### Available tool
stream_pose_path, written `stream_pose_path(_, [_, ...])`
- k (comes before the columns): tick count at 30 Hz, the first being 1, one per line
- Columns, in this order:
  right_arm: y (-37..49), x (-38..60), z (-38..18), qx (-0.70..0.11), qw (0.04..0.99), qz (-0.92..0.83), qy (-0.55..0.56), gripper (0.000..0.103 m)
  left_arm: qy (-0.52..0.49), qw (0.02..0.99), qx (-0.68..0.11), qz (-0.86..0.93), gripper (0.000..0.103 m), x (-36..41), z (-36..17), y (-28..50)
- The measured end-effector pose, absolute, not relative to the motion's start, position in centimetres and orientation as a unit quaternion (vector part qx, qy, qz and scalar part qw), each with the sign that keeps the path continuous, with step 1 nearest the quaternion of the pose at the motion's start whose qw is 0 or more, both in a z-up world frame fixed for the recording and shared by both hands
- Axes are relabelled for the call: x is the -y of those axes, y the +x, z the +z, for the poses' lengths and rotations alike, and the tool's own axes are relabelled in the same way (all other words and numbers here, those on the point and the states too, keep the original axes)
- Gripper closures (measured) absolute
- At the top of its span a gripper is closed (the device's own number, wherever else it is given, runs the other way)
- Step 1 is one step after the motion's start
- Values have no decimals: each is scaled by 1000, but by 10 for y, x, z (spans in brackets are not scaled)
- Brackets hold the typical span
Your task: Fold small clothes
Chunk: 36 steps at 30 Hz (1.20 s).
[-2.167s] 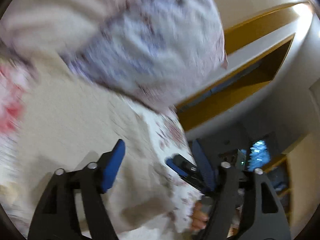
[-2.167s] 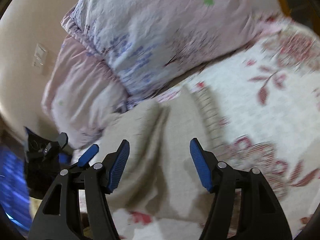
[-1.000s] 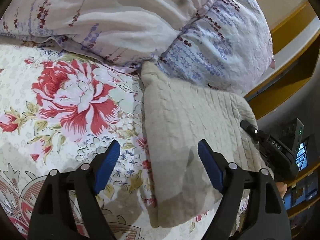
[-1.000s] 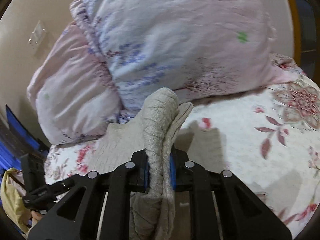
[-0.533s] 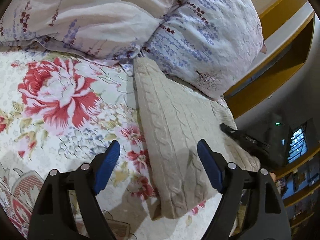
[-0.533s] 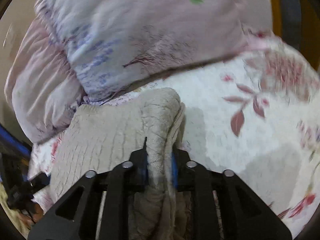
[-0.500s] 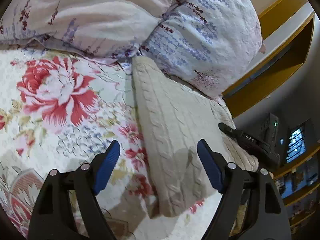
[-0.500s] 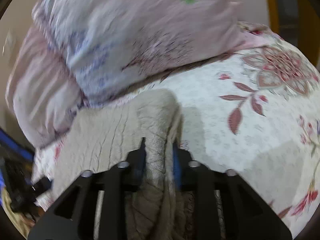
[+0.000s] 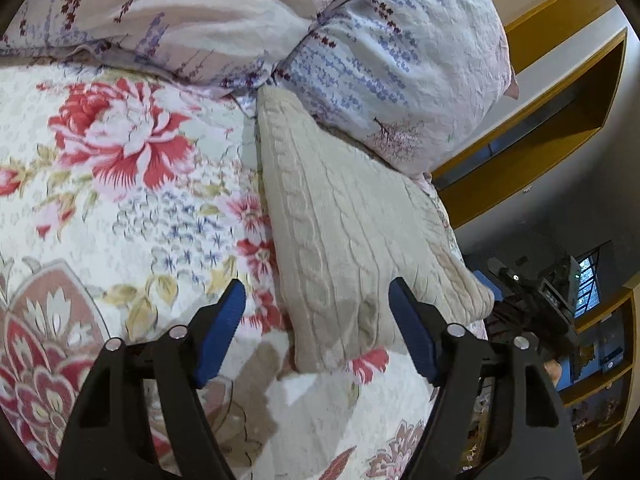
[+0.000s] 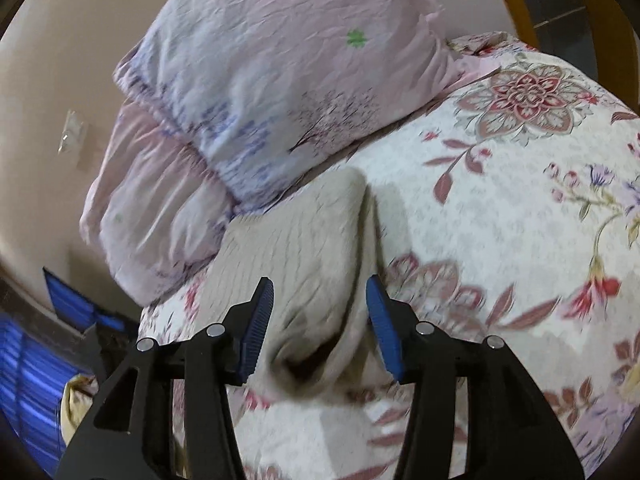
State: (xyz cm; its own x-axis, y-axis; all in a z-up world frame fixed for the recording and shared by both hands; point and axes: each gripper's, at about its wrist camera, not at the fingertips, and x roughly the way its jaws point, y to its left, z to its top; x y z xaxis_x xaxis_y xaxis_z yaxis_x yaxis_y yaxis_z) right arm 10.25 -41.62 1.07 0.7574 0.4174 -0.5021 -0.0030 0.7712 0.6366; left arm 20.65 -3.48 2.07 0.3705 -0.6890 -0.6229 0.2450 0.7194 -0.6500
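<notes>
From your left wrist view, your left gripper [image 9: 316, 328] hangs with jaws apart, just closing a little, over the near corner of the folded cream cable-knit sweater [image 9: 344, 240], which lies on the floral bedspread [image 9: 120, 208] against the pillows [image 9: 360, 52]. From your right wrist view, your right gripper [image 10: 320, 320] has just been opening; the sweater's [image 10: 304, 248] folded edge sits loose between its blue pads [image 10: 256, 320], released.

Cream cable-knit sweater [image 9: 340, 216] (blue-padded tongs [image 9: 316, 334]) on red-floral bedspread [image 9: 120, 184].
</notes>
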Motion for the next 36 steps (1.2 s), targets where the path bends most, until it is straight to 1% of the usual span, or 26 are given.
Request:
stream_pose_path(4, [94,404,12,-334,882,136,303,52,-233,786,-492,-292,40,38,15,202])
stream_pose_path(6, [94,399,10,-341,885,132,289,53,-232,783,-498,-291,45,40,12,200])
stream_pose_path(7, [96,396,7,-347,885,129,282,59,-230,781,-503,-290,47,42,10,200])
stream_pose_path(8, [97,394,4,-355,884,128,276,65,-229,779,-507,-290,52,43,9,200])
stream_pose_path(9, [100,390,0,-366,881,129,270,81,-228,776,-510,-291,58,45,7,200])
stream_pose_path(10, [100,388,0,-368,883,128,264,91,-223,773,-514,-297,63,48,6,201])
stream_pose_path(11, [99,386,3,-360,889,125,254,91,-219,772,-514,-303,76,50,6,201])
stream_pose_path(14, [82,387,25,-303,917,119,232,92,-211,776,-507,-310,85,49,11,199])
stream_pose_path(16, [74,392,30,-288,928,100,215,93,-207,777,-505,-315,88,47,13,197])
stream_pose_path(21, [86,401,-17,-369,907,46,196,94,-178,783,-504,-319,90,49,10,192])
stream_pose_path(23, [89,404,-30,-381,900,43,208,94,-172,784,-504,-319,90,51,9,191])
stream_pose_path(25, [89,406,-31,-380,898,47,217,94,-165,785,-504,-320,89,52,8,191])
stream_pose_path(27, [91,409,-29,-386,895,52,218,93,-156,786,-506,-319,80,55,7,191])
stream_pose_path(29, [93,411,-26,-389,891,57,228,89,-149,790,-504,-314,74,56,8,190])
stream_pose_path(30, [91,414,-23,-384,888,68,245,81,-149,791,-504,-314,71,56,9,190])
stream_pose_path(31, [91,417,-20,-379,885,73,260,70,-152,791,-502,-316,69,55,10,191])
stream_pose_path(32, [92,421,-18,-372,883,76,275,63,-156,791,-500,-317,62,55,11,192])
stream_pose_path(33, [94,427,-13,-360,882,80,294,53,-162,792,-497,-314,50,55,12,195])
stream_pose_path(34, [98,429,-8,-351,881,84,307,48,-166,796,-493,-308,45,54,15,199])
stream_pose_path(36, [112,435,-3,-339,876,91,332,44,-168,803,-486,-301,34,55,21,207])
